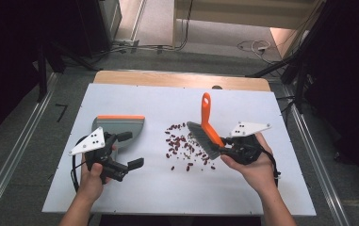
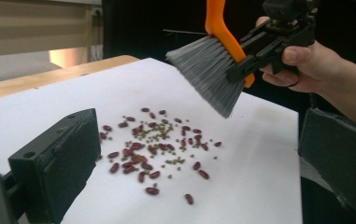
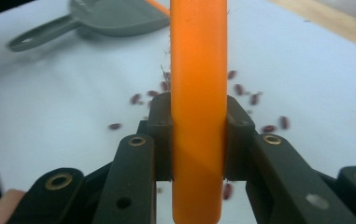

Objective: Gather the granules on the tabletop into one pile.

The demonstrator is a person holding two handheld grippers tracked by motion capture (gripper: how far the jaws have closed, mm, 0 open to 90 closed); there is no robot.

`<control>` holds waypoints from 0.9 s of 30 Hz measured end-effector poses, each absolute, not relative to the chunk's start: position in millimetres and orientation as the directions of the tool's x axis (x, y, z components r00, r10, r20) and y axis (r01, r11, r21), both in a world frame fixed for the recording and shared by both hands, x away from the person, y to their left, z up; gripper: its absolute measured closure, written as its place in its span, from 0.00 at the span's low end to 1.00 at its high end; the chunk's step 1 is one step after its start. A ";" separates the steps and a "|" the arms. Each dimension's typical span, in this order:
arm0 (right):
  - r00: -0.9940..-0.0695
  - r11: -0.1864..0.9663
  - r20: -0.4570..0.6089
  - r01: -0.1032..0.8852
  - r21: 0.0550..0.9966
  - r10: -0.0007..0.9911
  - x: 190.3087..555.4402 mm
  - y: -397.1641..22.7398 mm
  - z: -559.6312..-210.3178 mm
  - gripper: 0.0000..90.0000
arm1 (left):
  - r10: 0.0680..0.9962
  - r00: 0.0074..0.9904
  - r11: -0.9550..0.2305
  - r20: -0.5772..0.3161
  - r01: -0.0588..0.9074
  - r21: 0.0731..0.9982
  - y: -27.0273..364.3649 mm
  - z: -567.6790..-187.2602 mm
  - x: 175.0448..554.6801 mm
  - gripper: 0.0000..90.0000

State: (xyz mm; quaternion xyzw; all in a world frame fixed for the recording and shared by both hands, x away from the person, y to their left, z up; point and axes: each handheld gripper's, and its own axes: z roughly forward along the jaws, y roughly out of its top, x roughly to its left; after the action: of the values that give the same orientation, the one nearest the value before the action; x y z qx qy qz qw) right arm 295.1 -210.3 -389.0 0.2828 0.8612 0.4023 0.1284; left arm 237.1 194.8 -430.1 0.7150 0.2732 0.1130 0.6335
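1. Right now the right gripper (image 1: 226, 149) is clamped tight on the orange handle of the hand brush (image 1: 206, 128), with the grey bristles hanging just above the right edge of the spilled beans (image 1: 185, 147). A hard stroke from there could flick the red beans across the white tabletop (image 1: 167, 188) rather than herd them.

2. Over to the left of the beans, the left gripper (image 1: 131, 149) has its jaws spread wide with nothing between them. It hovers just in front of the grey dustpan (image 1: 119, 126), which lies flat, well to the left of the beans, unheld.

3. With the pan loose, a sweep toward it could shove it backwards, and beans would slide under its orange lip or past its sides.

4. Look closely at the left gripper view: tiny green beans (image 2: 159, 135) are mixed in among the red ones. Those could slip between the bristles and get left behind.

5. That grip sits low on the handle, near the brush head, so the brush might twist in the jaws under sideways pressure.

6. Beans on the near side of the scatter risk rolling toward the table's front edge.
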 end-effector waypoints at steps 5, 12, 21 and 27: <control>-0.770 0.537 -0.061 0.384 0.751 0.636 308.1 -216.1 -386.0 0.76 | 0.568 0.803 -0.045 -0.182 0.250 0.967 204.8 -432.1 235.1 0.00; -0.737 0.607 -0.118 0.443 0.660 0.666 343.2 -209.4 -396.3 0.76 | 0.588 0.787 -0.055 -0.185 0.267 0.962 208.5 -437.3 237.5 0.00; -0.695 0.700 -0.241 0.507 0.503 0.677 385.7 -194.3 -410.9 0.76 | 0.586 0.787 -0.053 -0.193 0.276 0.960 208.2 -437.9 238.0 0.00; -0.691 0.734 -0.278 0.545 0.406 0.667 401.3 -185.7 -421.2 0.76 | 0.583 0.789 -0.056 -0.196 0.279 0.959 207.2 -438.5 238.2 0.00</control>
State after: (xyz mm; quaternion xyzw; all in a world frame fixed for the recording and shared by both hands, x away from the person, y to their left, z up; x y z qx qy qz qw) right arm 401.3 -185.7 -421.2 0.3339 0.9076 0.1472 0.2074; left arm 238.2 207.2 -438.5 0.7163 0.3008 0.1228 0.6175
